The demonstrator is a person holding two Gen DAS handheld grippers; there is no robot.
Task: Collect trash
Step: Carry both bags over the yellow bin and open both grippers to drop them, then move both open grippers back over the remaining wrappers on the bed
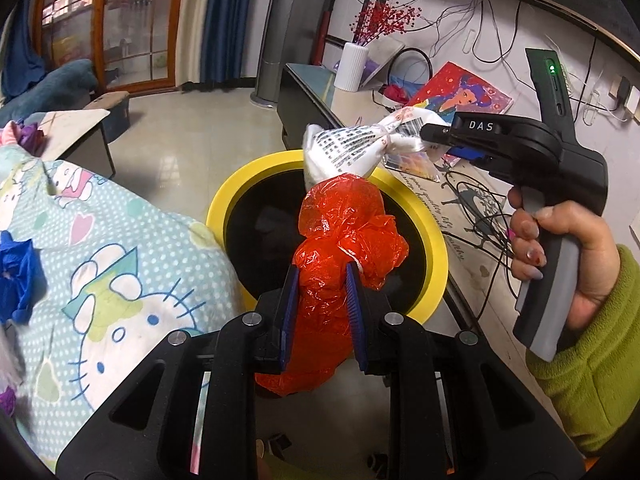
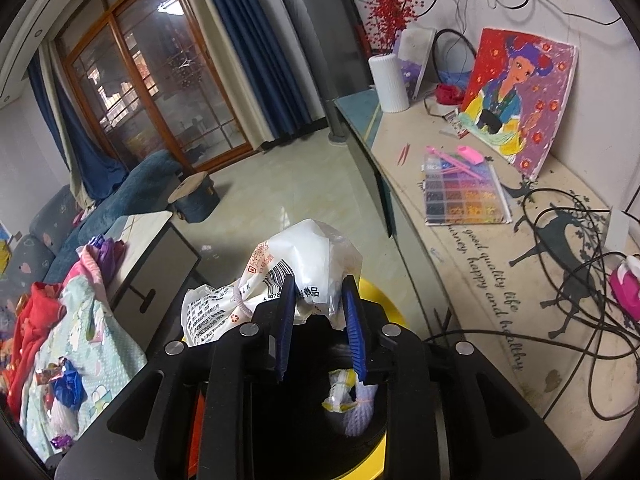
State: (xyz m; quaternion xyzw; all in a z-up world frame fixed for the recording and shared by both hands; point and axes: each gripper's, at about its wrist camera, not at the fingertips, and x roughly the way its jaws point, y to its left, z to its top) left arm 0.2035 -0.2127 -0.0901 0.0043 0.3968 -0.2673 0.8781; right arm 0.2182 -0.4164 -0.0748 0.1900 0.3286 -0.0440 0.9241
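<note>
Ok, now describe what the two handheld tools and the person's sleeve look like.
Both are black plastic. The left tool has ribbed blue pads on its fingers and round silver bolts on its frame. The right tool is pistol-shaped, marked "DAS" in white, with a grey-backed handle and a black upright stalk with a green light. The hand on it has painted nails and a fuzzy green sleeve.

Pale tiled floor, blue curtains, wood-framed glass doors (dark outside), blue sofa, cable-strewn sideboard.
</note>
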